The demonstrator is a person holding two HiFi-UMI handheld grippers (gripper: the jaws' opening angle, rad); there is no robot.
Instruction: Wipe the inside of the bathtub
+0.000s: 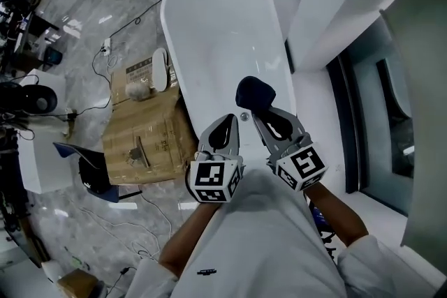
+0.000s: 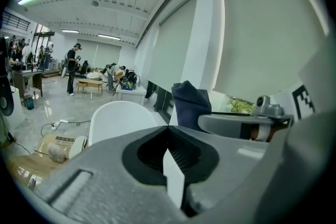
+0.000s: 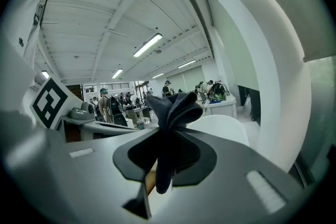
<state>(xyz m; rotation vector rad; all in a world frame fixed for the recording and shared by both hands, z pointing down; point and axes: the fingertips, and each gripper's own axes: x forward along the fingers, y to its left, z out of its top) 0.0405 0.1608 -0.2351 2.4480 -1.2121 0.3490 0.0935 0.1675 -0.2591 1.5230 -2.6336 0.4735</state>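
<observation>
A white oval bathtub (image 1: 209,31) stretches away from me in the head view, its near end under my grippers. My right gripper (image 1: 260,116) is shut on a dark blue cloth (image 1: 253,92), which bunches up above the jaw tips over the tub's near end. In the right gripper view the cloth (image 3: 170,128) is pinched between the jaws and flares out past them. My left gripper (image 1: 230,121) hangs beside it, jaws shut with nothing between them. The left gripper view shows the cloth (image 2: 190,104) to the right and the tub (image 2: 121,118) beyond.
A cardboard box (image 1: 147,136) with a white object on it lies on the floor left of the tub. Cables (image 1: 105,56) trail over the grey floor. A white wall and a dark window frame (image 1: 349,108) run along the tub's right side. People and desks fill the far room.
</observation>
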